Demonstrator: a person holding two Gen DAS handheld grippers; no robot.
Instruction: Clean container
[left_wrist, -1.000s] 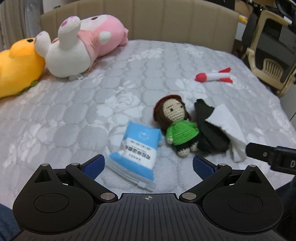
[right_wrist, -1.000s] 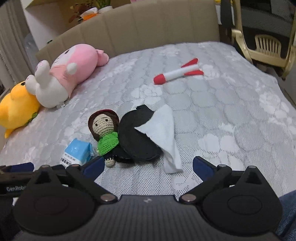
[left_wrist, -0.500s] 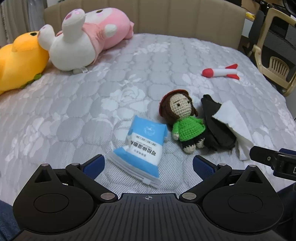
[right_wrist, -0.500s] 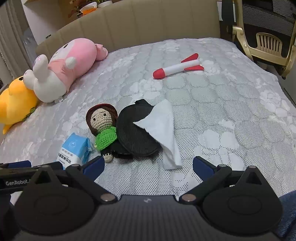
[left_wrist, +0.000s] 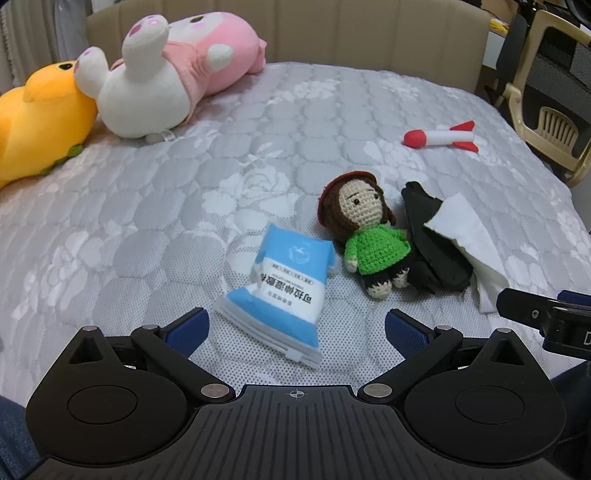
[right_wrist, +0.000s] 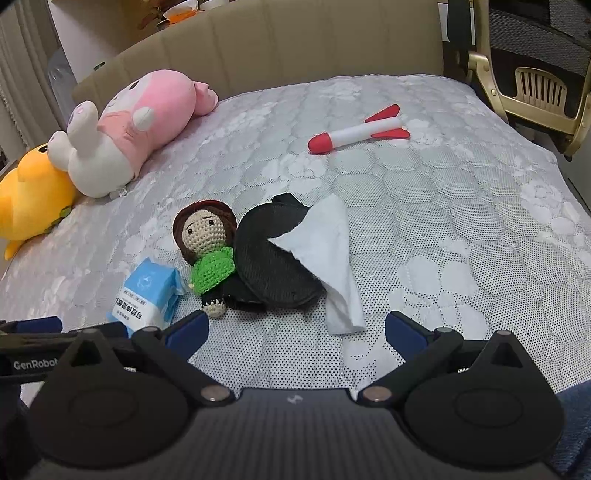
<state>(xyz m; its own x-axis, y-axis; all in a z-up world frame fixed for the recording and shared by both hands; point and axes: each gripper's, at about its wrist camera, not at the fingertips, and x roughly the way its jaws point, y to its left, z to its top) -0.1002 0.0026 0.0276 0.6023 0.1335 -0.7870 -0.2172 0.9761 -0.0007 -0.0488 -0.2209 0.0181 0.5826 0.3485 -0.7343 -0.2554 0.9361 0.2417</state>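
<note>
Both my grippers are spread wide and empty: left gripper (left_wrist: 295, 325) hangs over the blue-and-white plastic wipe packet (left_wrist: 286, 286), right gripper (right_wrist: 295, 326) just short of the white crumpled tissue (right_wrist: 328, 258). That tissue drapes over the black flattened mesh fabric container (right_wrist: 273, 258), which lies on the grey quilted mattress (right_wrist: 443, 221), touching the crocheted doll in a green sweater (right_wrist: 208, 247). I judge this the approach step, nothing gripped yet. Next: right pinches the tissue (thin, will bunch), left pins the container.
</note>
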